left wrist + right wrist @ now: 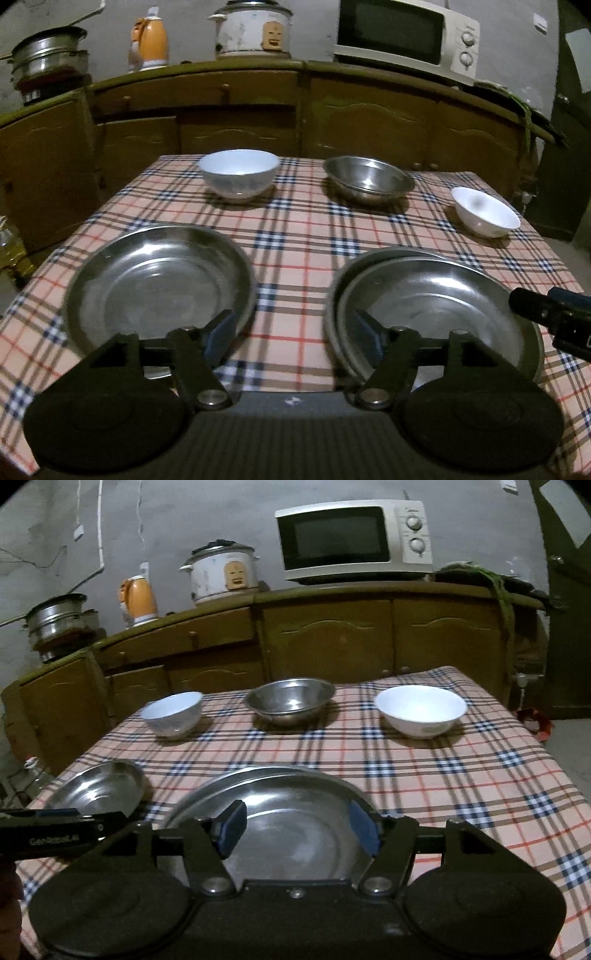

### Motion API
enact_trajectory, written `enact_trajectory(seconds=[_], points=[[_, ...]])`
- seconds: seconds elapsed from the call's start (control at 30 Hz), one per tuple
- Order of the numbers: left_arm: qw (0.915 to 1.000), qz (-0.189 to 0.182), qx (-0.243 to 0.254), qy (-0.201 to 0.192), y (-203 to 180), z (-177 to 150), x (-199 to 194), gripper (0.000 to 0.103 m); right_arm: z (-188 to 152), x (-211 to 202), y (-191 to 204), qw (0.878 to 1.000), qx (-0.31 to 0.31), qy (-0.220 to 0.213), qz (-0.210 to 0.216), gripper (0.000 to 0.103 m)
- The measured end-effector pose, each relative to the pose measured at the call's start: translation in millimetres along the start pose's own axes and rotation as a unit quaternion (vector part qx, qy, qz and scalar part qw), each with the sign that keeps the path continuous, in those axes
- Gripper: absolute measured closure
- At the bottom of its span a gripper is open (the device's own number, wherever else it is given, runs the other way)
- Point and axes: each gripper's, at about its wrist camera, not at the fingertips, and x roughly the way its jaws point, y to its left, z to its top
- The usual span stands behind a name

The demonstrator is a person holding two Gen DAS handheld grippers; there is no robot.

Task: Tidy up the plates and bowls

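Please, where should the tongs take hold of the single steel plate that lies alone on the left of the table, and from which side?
Probably at the near rim of the single steel plate, coming low from the table's front edge. It lies flat and shallow on the checked cloth, so only the raised rim offers a pinch. The left tongs are open and nearest.

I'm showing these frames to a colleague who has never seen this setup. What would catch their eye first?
Probably the plaid tablecloth and the shiny steel plates near the camera: a single plate at left and a stack of two plates at right. Behind them stand a white bowl, a steel bowl and a smaller white bowl. Both grippers, left and right, hover open.
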Motion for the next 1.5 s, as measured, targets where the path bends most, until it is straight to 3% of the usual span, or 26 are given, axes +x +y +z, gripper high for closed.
enact_trajectory(seconds=[0.6,1.07,1.27,1.37,1.43,1.5], points=[[0.9965,0.055,-0.062,-0.002,71.3,-4.6,-8.1,0.029,1.3,13.5,75.2,0.997,-0.037,0.025,0.069,0.024],[0.9799,0.156,-0.124,0.012,181.7,13.5,30.1,0.028,7.1,79.7,145.2,0.989,-0.062,0.076,0.108,0.023],[0.9791,0.141,-0.142,0.036,203.0,15.4,49.3,0.029,5.8,114.7,168.5,0.986,-0.058,0.111,0.11,0.023],[0.9801,0.137,-0.138,0.038,201.2,16.8,53.3,0.032,5.9,128.8,176.1,0.985,-0.054,0.125,0.108,0.023],[0.9802,0.135,-0.139,0.042,202.2,17.2,57.3,0.046,5.3,137.9,179.6,0.984,-0.049,0.135,0.104,0.023],[0.9807,0.129,-0.14,0.045,202.5,17.7,59.4,0.054,4.1,145.0,181.3,0.983,-0.045,0.146,0.106,0.025]])
